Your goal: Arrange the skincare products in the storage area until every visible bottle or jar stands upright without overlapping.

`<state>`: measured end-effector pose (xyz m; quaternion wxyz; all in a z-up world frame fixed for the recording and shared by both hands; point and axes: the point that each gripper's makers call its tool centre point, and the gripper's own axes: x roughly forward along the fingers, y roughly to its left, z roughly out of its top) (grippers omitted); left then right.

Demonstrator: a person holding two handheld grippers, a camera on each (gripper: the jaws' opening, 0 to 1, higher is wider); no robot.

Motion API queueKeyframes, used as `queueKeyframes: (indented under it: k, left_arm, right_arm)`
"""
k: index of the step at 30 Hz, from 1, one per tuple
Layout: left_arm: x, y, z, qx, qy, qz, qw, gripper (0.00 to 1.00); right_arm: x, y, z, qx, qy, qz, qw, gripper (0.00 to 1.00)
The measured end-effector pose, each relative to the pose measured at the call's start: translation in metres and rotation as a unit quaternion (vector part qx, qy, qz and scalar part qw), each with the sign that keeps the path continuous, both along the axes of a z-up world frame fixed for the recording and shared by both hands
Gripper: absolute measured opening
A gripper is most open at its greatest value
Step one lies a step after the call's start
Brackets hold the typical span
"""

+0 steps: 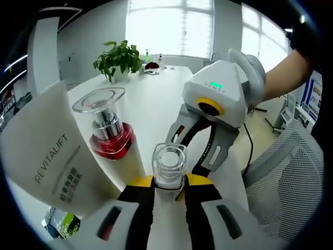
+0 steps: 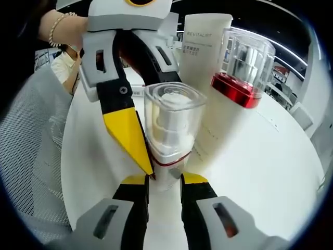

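Note:
A small bottle with a clear square cap (image 1: 169,165) (image 2: 173,122) stands upright between both grippers over the white table (image 1: 156,88). My left gripper (image 1: 169,183) is shut on its lower part. My right gripper (image 2: 165,182) grips the same bottle low down from the opposite side and shows in the left gripper view as a white body with black jaws (image 1: 196,148). The left gripper's yellow finger (image 2: 125,130) lies against the bottle's side. A red-collared bottle with a clear cap (image 1: 110,130) (image 2: 242,65) sits by a white REVITALIFT box (image 1: 49,156) (image 2: 204,44).
A grey mesh chair (image 1: 291,177) (image 2: 31,146) stands at the table's edge. A potted plant (image 1: 118,60) and small items sit at the far end. A green-printed packet (image 1: 62,224) lies near the box. A person's arm (image 1: 291,73) holds the right gripper.

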<state>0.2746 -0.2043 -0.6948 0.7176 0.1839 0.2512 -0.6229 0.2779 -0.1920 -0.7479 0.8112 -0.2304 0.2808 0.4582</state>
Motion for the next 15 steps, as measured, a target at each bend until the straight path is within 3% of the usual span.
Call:
queueKeyframes:
  k: [10,15]
  left_arm:
    - [-0.0005,0.0028,0.0008,0.005,-0.005,0.005,1.0,0.22]
    - [-0.0027,0.0085,0.0011,0.012,-0.005,0.007,0.9999,0.25]
  right_arm:
    - [-0.0006,-0.0024,-0.0028,0.0,0.005,-0.005,1.0,0.23]
    - [-0.0032,-0.0047,-0.0033,0.008,0.012,-0.02,0.9997,0.3]
